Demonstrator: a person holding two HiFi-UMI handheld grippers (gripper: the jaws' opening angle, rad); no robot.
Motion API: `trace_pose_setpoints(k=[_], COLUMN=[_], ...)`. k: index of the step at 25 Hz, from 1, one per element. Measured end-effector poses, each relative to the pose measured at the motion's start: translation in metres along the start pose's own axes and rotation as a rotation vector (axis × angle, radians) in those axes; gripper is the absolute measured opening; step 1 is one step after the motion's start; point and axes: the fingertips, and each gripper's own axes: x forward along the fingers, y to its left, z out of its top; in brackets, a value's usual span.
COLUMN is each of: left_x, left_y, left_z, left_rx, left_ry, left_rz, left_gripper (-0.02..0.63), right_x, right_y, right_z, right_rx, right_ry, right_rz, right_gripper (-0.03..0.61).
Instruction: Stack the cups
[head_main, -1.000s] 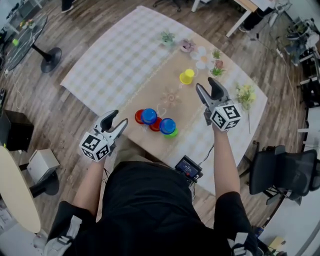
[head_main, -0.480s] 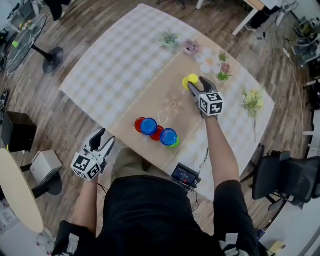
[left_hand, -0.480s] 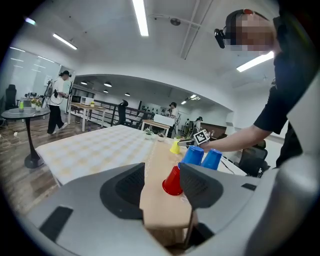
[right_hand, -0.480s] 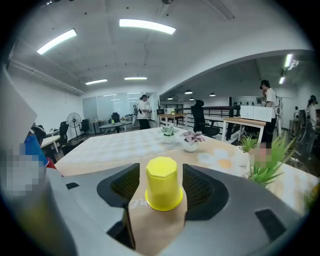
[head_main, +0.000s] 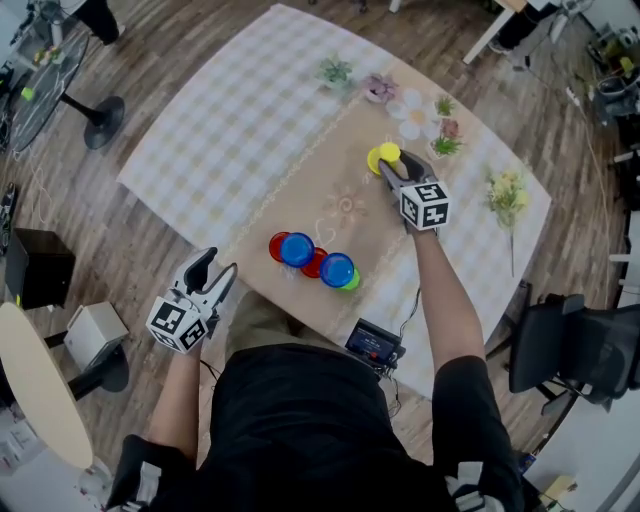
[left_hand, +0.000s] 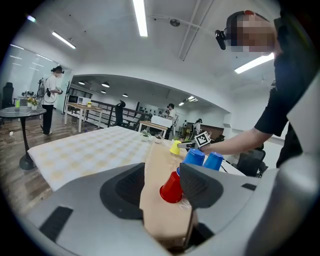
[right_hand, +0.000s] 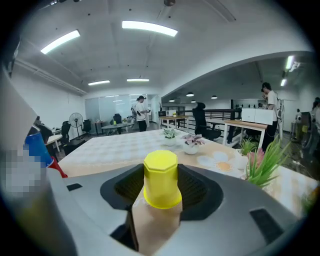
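Note:
A yellow cup stands upside down on the beige runner at the far end. My right gripper reaches around it. Its jaws have just been closing and now the pads touch both sides of the yellow cup. Near the front edge stands a cluster of upturned cups: blue cups, red cups and a green one. My left gripper hangs open off the table's near-left edge, nothing between its jaws. In the left gripper view a red cup stands ahead, beyond the jaws.
Small potted plants and flowers line the far and right sides of the checked tablecloth. A black device sits at the near edge. An office chair stands to the right, a box on the floor to the left.
My right gripper moved away from me and down, from above the cup cluster to around the yellow cup. My left gripper drew back and sank off the table's near edge.

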Motion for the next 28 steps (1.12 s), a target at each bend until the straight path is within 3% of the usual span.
trace_pose_setpoints(k=[7,12,18,28], left_x=[0.005,0.009,0.017,0.021], left_y=[-0.009,-0.013,-0.018,-0.023], left_z=[0.028,0.037,0.043,0.047], left_rx=[0.024,0.02,0.022,0.021], left_ry=[-0.063,-0.095,-0.122,-0.147], left_rz=[-0.047,-0.07,-0.101,-0.122], left_gripper=[0.221,0.221,0.221,0.218], right_x=[-0.088,-0.142,-0.168,-0.162], right_y=[0.064,0.122,0.181,0.249], right_z=[0.09,0.125,0.122,0.085], right_rx=[-0.065,-0.04,-0.001,-0.09], right_ry=[-0.184,-0.254,-0.245,-0.088], right_rz=[0.087,0.18,0.275,0.329], right_gripper=[0.221,0.219,0.219,0.219])
